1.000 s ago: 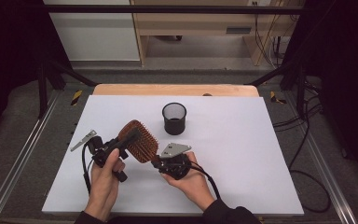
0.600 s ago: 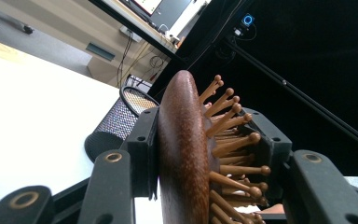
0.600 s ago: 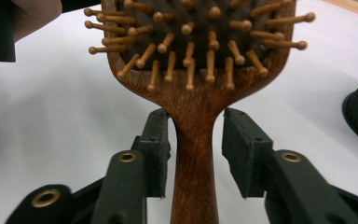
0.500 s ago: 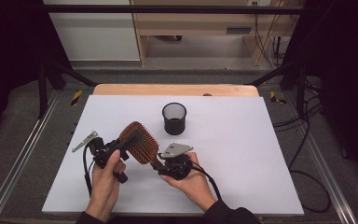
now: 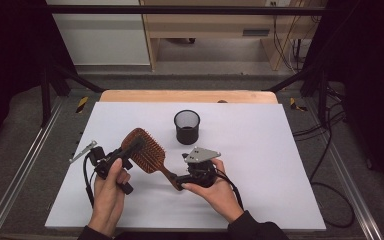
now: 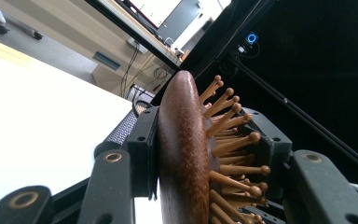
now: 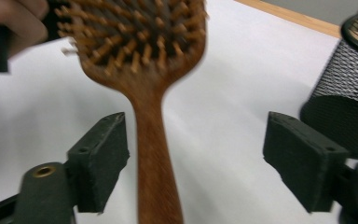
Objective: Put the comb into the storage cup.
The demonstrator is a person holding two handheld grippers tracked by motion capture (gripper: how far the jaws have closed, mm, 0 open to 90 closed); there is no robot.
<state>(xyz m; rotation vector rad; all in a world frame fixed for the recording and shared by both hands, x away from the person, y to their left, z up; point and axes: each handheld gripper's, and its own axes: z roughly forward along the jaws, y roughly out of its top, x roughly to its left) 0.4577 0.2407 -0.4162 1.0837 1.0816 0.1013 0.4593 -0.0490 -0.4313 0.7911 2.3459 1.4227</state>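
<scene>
Wooden hairbrush (image 5: 144,150) held up off the white bench (image 5: 260,165), near its front-left part, head toward the left and handle slanting down to the right. Seen again edge-on in the left gripper view (image 6: 182,154), and bristles-up in the right gripper view (image 7: 144,60).

Left gripper (image 5: 125,156) clamped on the brush head: one finger (image 6: 142,149) flat against the smooth wooden back, the other (image 6: 272,149) pressed into the bristle side, pins splayed between. Left hand (image 5: 107,192) wrapped round the gripper body, coming in from the bottom edge of the high view.

Right gripper (image 5: 177,177) at the handle end, fingers spread wide apart and just been opening. Handle lying between them in the right gripper view (image 7: 196,158), closer to the left finger (image 7: 100,163) than to the right one (image 7: 303,158), a clear gap on both sides, so no grip there. Handle end out of sight below the frame edge; possibly resting on the gripper body, hard to tell. Right hand (image 5: 215,192) cupped under the gripper, grey three-cornered plate (image 5: 201,154) on top.

Black mesh cup (image 5: 186,127) upright on the bench beyond the brush, well apart from it, open end up; also at the right edge of the right gripper view (image 7: 345,88).
</scene>
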